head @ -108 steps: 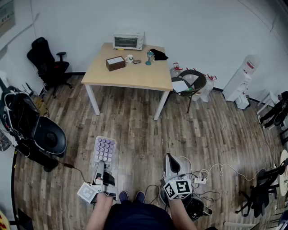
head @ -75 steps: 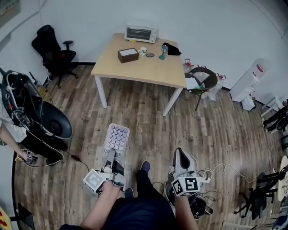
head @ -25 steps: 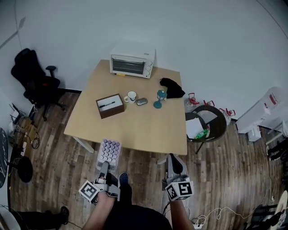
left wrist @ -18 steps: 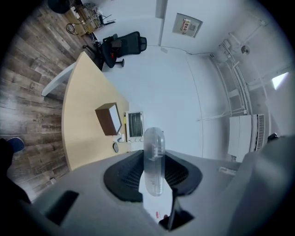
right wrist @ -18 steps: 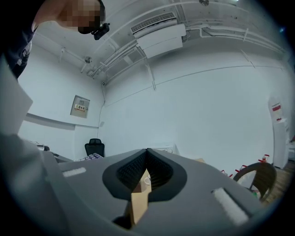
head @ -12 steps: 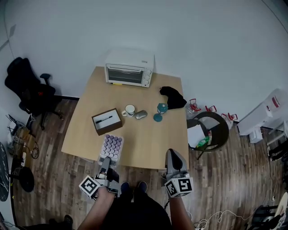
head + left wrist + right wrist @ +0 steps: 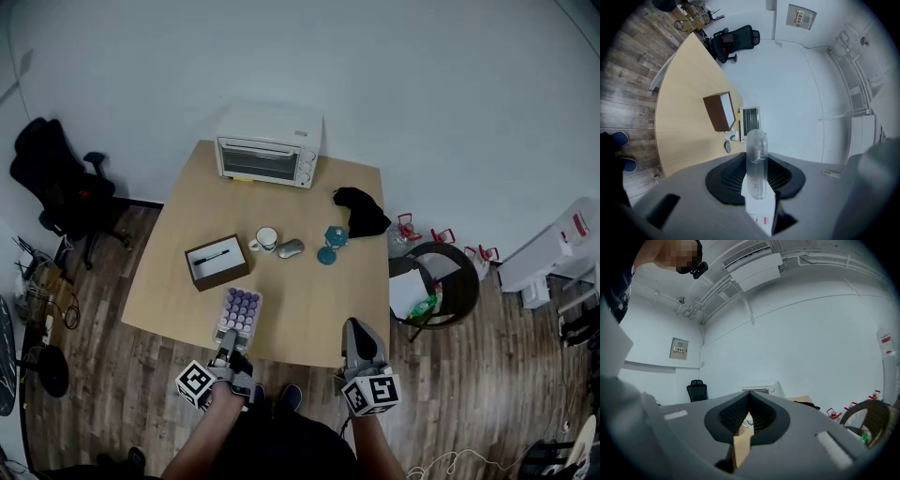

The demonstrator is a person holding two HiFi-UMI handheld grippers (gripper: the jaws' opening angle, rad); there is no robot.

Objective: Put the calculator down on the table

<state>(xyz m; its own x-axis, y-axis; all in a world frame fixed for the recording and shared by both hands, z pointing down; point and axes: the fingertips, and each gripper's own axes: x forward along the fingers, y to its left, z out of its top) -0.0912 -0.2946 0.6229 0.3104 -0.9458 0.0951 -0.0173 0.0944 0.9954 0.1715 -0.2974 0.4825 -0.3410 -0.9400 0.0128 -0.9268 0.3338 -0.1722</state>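
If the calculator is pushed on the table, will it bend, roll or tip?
Probably stiff: the calculator juts straight from the left tool without sagging. Flat and wide, it should lie steady on the table, sliding rather than rolling.

We log wooden table (image 7: 309,300): toaster oven (image 7: 269,159) at far edge; black cloth (image 7: 361,211) near far right corner; brown box (image 7: 217,267), mug (image 7: 265,239), grey mouse (image 7: 290,248), teal object (image 7: 333,242) mid-table.

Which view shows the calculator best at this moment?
The head view. There the calculator faces up with its purple keys visible, over the table near the front edge. The left gripper view shows it only edge-on, clamped between the jaws of the left gripper. The right gripper view does not show it.
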